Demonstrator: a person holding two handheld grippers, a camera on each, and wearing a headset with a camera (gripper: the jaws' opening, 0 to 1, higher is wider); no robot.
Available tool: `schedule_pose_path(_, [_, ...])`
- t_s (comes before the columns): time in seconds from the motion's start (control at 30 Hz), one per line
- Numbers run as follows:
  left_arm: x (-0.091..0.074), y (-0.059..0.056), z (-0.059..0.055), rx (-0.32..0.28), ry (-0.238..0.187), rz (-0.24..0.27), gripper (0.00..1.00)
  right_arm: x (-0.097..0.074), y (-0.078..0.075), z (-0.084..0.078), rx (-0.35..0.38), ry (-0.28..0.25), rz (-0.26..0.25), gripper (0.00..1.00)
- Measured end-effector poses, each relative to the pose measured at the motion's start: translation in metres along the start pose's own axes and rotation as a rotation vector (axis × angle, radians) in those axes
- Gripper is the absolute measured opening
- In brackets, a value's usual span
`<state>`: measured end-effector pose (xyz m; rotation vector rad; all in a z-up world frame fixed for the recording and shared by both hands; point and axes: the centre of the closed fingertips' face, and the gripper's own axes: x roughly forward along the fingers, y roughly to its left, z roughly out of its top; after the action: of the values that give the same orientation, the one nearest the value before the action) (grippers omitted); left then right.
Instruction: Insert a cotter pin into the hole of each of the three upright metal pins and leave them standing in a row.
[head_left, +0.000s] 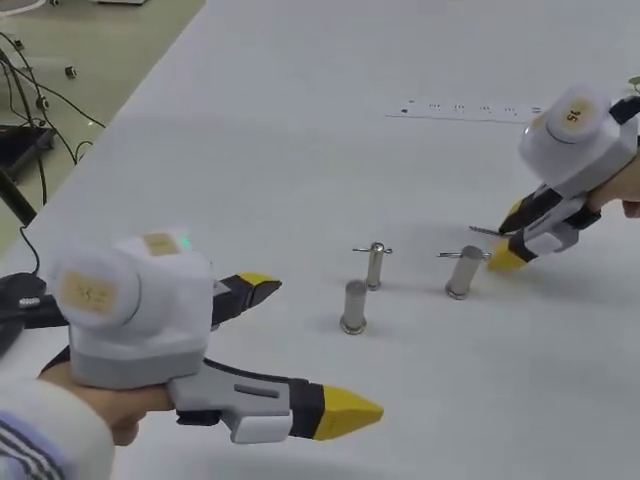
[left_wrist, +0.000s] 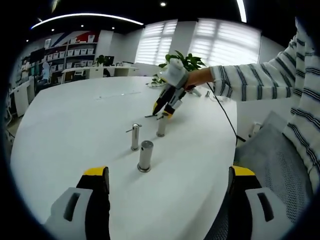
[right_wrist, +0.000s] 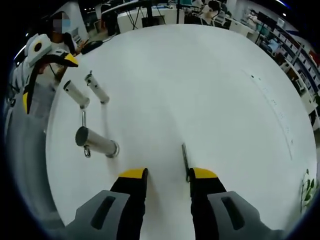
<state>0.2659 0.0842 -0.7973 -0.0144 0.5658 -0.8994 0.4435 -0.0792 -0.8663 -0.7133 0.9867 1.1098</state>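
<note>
Cotter pin (right_wrist: 184, 160) along one jaw of right gripper (right_wrist: 169, 172), long axis parallel to jaws; jaws apart, hold on it unclear. Bare metal pin (head_left: 353, 305) upright on white table (head_left: 300, 150), leftward beyond two pinned pins (head_left: 375, 268) (head_left: 462, 272), nearer left gripper (head_left: 315, 348), gaping wide, empty.

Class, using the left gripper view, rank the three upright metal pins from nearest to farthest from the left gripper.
1. The bare silver metal pin, centre, just ahead.
2. The silver metal pin with a cotter pin through it, slightly left, behind.
3. The far silver metal pin, right, beside the right gripper.
</note>
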Motion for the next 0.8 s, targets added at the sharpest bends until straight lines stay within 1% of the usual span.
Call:
schedule_pose_path(0.1, [0.001, -0.001, -0.002, -0.01, -0.001, -0.001, 0.99, 0.0, -0.003, 0.0, -0.015, 0.005, 0.003, 0.31])
schedule_pose_path(0.27, [0.002, -0.003, -0.003, -0.021, -0.005, -0.012, 0.99, 0.001, -0.009, 0.0, 0.0, 0.016, -0.01, 0.21])
schedule_pose_path(0.37, [0.001, -0.005, -0.001, -0.033, -0.02, -0.017, 0.99, 0.001, -0.012, 0.0, 0.003, 0.022, -0.025, 0.12])
schedule_pose_path(0.43, [0.001, -0.005, -0.001, -0.037, -0.022, -0.018, 0.99, 0.002, -0.014, 0.001, -0.008, 0.031, -0.039, 0.06])
schedule_pose_path(0.53, [0.0, -0.004, -0.002, -0.045, -0.019, -0.019, 0.99, 0.002, -0.014, 0.001, -0.029, 0.049, -0.042, 0.05])
schedule_pose_path(0.57, [0.0, -0.003, -0.002, -0.045, -0.019, -0.01, 0.99, 0.003, -0.016, 0.001, -0.068, 0.054, -0.045, 0.05])
schedule_pose_path(0.6, [0.0, -0.002, -0.002, -0.041, -0.02, -0.007, 1.0, 0.003, -0.016, 0.001, -0.069, 0.055, -0.047, 0.05])
schedule_pose_path(0.73, [-0.001, -0.002, 0.0, -0.034, -0.025, -0.004, 1.0, 0.003, -0.018, 0.001, -0.02, 0.045, -0.053, 0.04])
schedule_pose_path(0.77, [-0.002, -0.001, 0.0, -0.031, -0.024, 0.001, 1.0, 0.003, -0.018, 0.001, -0.005, 0.041, -0.052, 0.04])
schedule_pose_path(0.8, [-0.002, 0.002, 0.0, -0.018, -0.021, 0.017, 1.0, 0.002, -0.019, 0.0, -0.01, 0.037, -0.051, 0.04])
